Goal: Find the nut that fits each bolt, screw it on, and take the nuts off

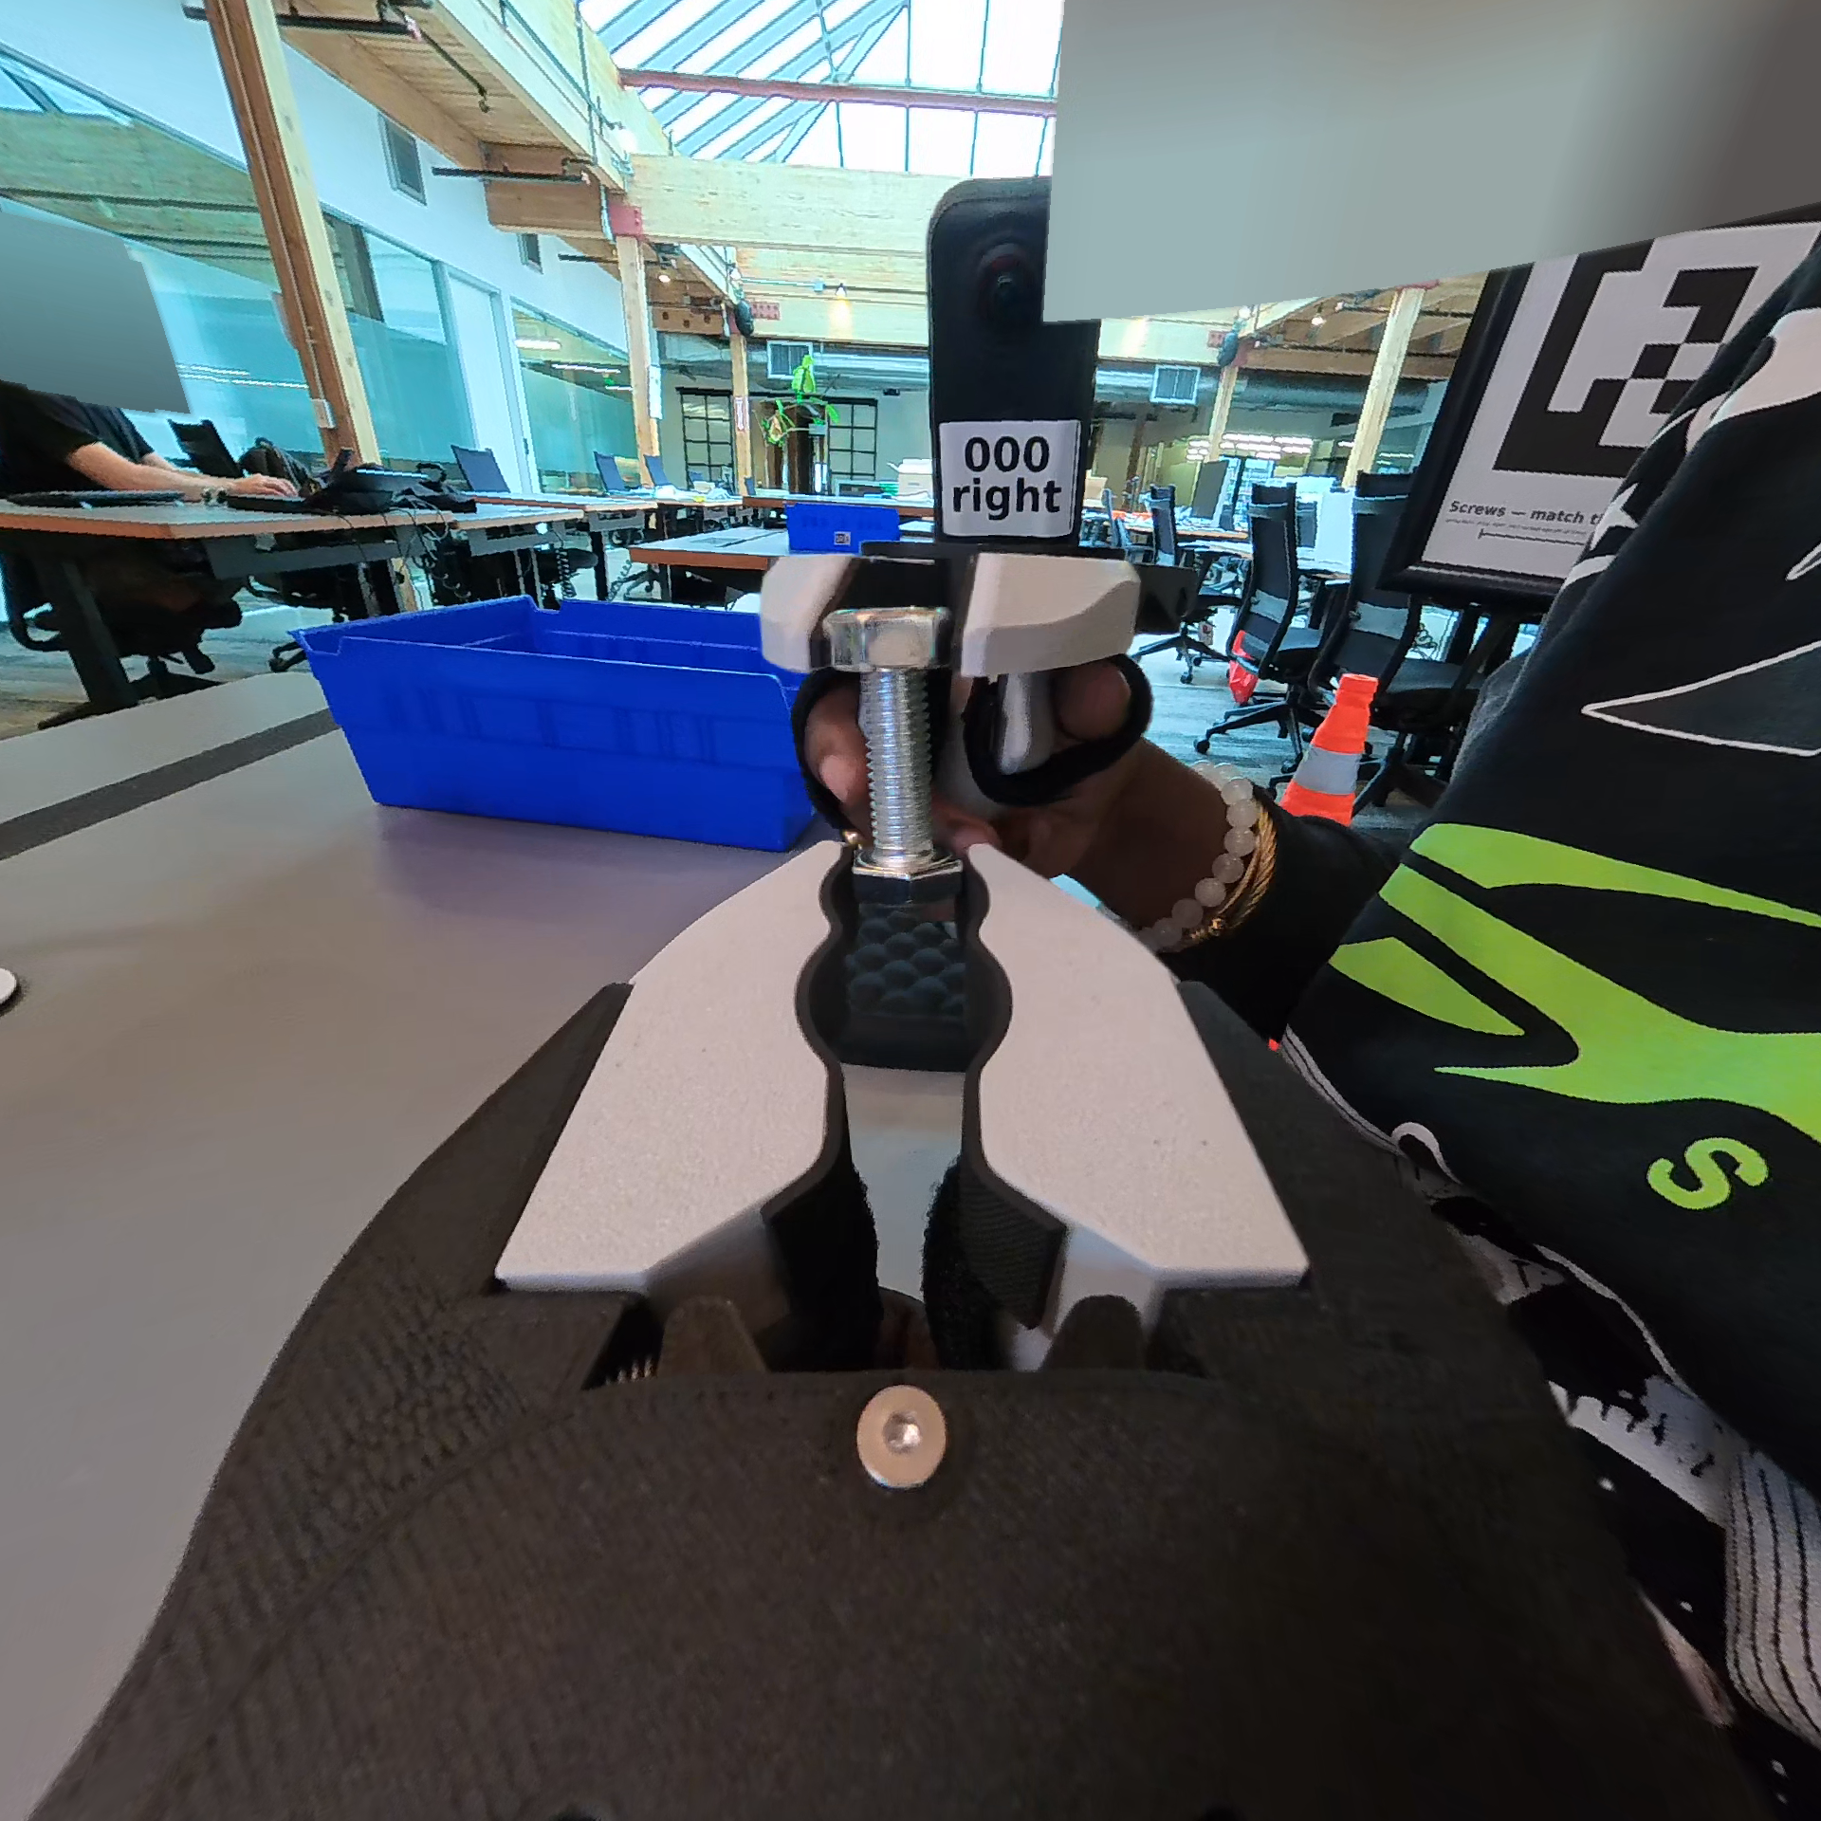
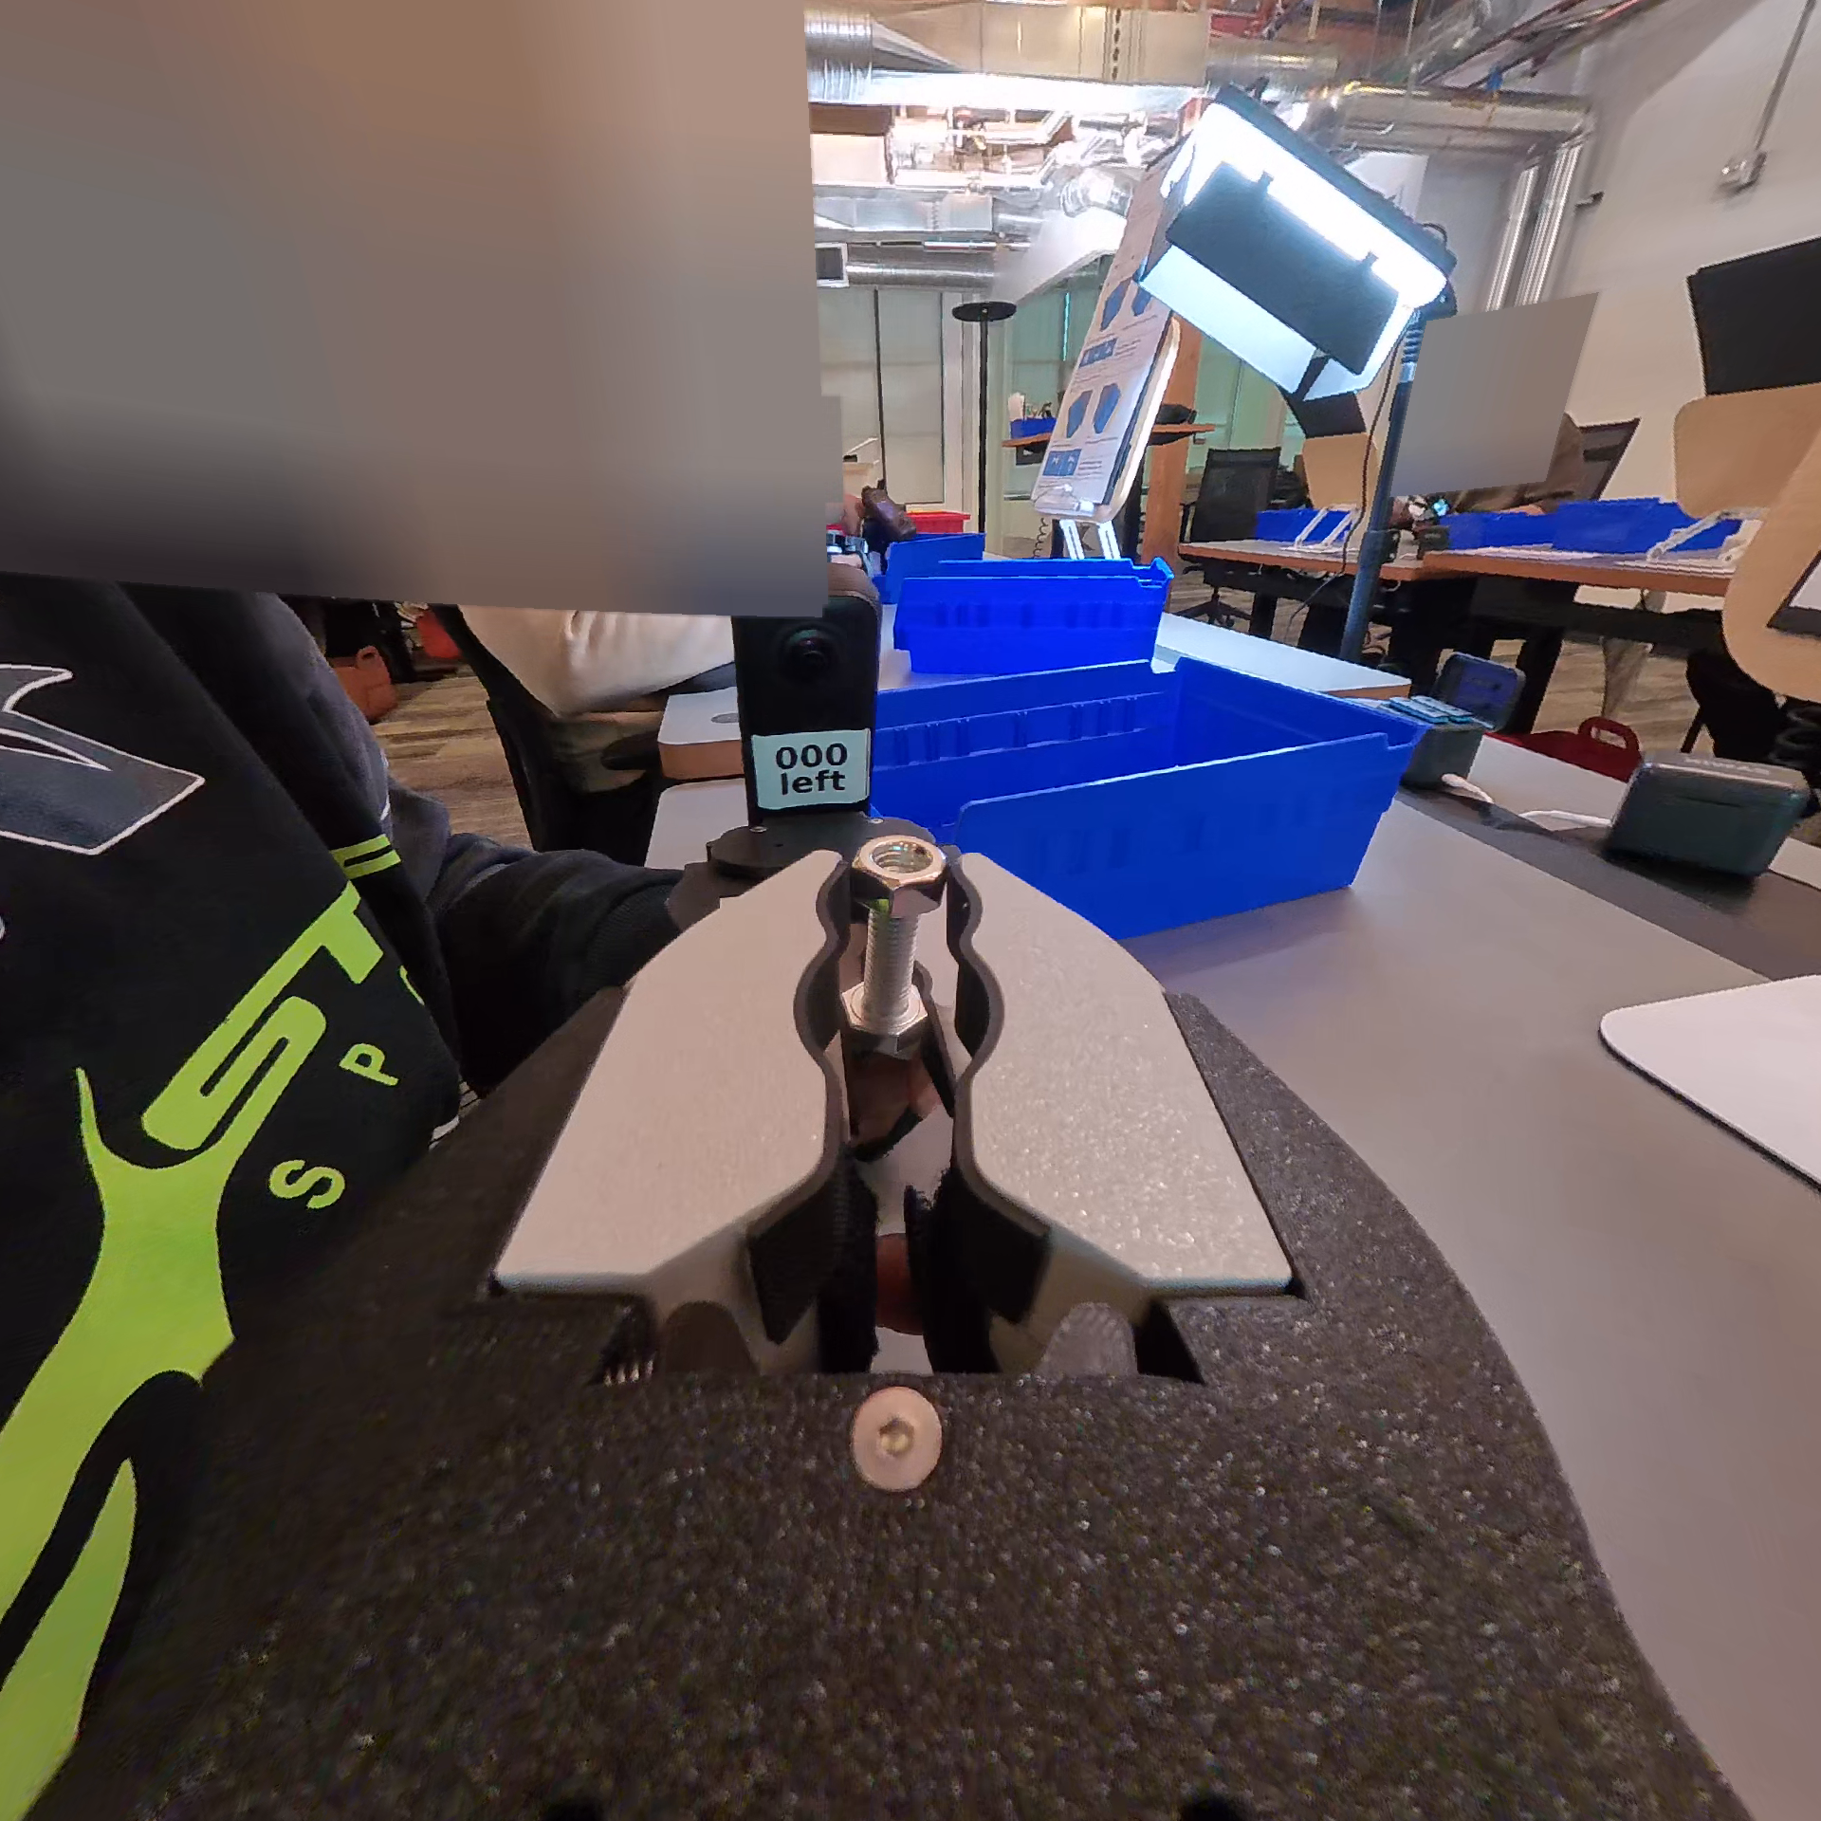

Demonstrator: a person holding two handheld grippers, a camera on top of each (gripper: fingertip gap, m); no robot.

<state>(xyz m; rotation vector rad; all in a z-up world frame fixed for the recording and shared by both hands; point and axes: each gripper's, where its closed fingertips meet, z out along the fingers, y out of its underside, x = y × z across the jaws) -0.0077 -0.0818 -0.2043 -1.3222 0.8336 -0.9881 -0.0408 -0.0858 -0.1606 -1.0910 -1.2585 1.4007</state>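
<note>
Left wrist view: the left gripper (image 1: pixel 905 869) is clenching a steel nut (image 1: pixel 905 875) between its fingertips. The nut is sitting on the last threads of a bolt (image 1: pixel 892 749). Both are hanging in the air above the grey table (image 1: pixel 246 1035), with a blue bin (image 1: pixel 552 729) standing at 10 o'clock of them.

The right gripper (image 1: pixel 892 636) is facing the left one and clamping the bolt's hex head. Neither pair of fingers is showing slack.

Axis: the bolt's long axis is running roughly upright, with the head at 12 o'clock and the threaded tip at 6 o'clock, inside the nut. The right wrist view is agreeing with this. It is looking down on the head at its own fingertips, with the shank dropping through the gap to the nut below.

Stage, as judged: the nut is biting only the end threads. Whether it is going on or coming off cannot be told.

Risks, as judged:
- Cross-threading, if one gripper is tilting off the shared axis while turning.
- The head is slipping round in the fingers, since only two flats are bearing on them, so a turn would be adding no travel.
- The nut is dropping to the table and rolling off, if it is leaving the thread while the left grip is easing.
</note>
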